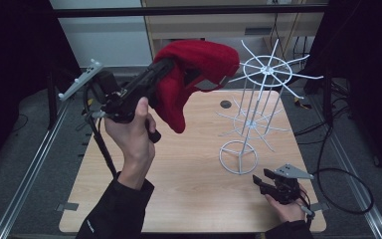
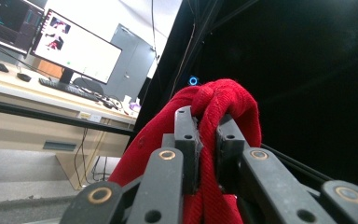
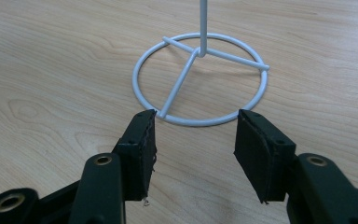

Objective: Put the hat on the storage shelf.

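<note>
Item: red hat (image 1: pixel 199 74), pinched in my left gripper (image 1: pixel 171 67), held high, just left of the white wire rack (image 1: pixel 258 99) top. My right gripper (image 3: pixel 193 135), spread, empty, sits by the rack's base ring (image 3: pixel 200 79).

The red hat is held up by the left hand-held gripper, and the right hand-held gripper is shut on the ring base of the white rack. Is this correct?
Not fully. In the right gripper view, the right hand-held gripper is open, its jaws apart just short of the ring base of the white rack. The left hand-held gripper does hold up the red hat.
</note>
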